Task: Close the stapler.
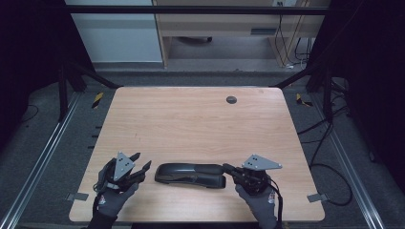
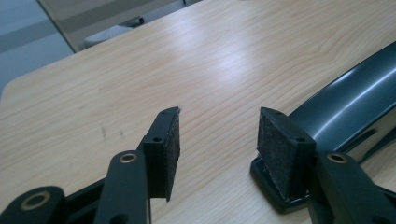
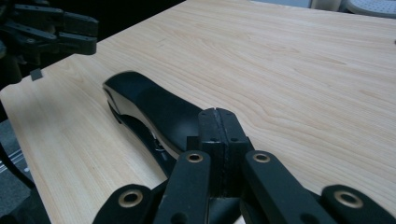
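Note:
A long black stapler (image 1: 191, 174) lies flat near the table's front edge, running left to right. My left gripper (image 1: 142, 160) is just off its left end, jaws open. In the left gripper view the pads (image 2: 285, 149) stand apart over bare wood, with the stapler's end (image 2: 355, 102) beside the right pad and nothing between them (image 2: 219, 126). My right gripper (image 1: 225, 167) is at the stapler's right end, shut. In the right gripper view its pads (image 3: 218, 114) press together above the stapler's top arm (image 3: 154, 107); whether they touch it I cannot tell.
The wooden table (image 1: 200, 119) has a round dark grommet (image 1: 231, 99) near its far edge. Black frame posts stand at both sides, and cables lie on the floor at the right (image 1: 329, 124). The left gripper (image 3: 51, 28) appears at the top left of the right gripper view.

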Motion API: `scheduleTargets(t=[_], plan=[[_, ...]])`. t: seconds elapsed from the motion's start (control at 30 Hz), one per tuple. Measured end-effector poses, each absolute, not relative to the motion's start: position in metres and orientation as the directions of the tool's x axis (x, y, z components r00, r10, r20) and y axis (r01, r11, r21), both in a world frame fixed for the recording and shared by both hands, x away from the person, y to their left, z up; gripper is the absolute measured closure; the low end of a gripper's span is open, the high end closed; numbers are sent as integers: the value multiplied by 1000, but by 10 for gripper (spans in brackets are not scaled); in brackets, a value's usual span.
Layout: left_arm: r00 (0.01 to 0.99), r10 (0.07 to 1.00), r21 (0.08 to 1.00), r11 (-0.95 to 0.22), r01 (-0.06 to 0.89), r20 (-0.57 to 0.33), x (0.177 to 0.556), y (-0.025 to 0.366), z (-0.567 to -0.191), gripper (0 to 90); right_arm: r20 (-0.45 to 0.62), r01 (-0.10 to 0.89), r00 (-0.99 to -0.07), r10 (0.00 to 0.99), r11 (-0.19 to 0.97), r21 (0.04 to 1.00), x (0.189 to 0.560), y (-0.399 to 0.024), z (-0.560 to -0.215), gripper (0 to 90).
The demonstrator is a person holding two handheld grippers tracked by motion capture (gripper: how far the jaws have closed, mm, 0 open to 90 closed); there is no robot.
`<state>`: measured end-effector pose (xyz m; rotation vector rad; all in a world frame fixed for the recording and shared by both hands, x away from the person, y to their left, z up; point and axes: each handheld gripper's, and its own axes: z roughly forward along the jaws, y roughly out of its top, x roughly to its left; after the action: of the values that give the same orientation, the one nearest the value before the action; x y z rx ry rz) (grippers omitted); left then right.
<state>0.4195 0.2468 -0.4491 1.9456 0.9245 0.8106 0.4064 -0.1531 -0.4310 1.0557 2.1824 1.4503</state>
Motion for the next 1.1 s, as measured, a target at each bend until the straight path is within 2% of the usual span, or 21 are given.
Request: scheduleTargets(t=[0.33, 0.77, 0.87, 1.1], plan=[[481, 860, 859, -370, 354, 172, 418, 266, -463, 484, 160, 418, -681, 714, 199, 886, 407, -148, -435, 900], [477, 864, 858, -363, 363, 164, 417, 267, -467, 482, 172, 471, -664, 728, 229, 852, 411, -146, -445, 900], [475, 865, 859, -359, 365, 160, 417, 269, -467, 479, 133, 470, -655, 744, 264, 842, 410, -142, -450, 900], [468, 870, 858, -352, 374, 153, 419, 273, -469, 476, 167, 481, -650, 741, 232, 846, 411, -145, -453, 900]])
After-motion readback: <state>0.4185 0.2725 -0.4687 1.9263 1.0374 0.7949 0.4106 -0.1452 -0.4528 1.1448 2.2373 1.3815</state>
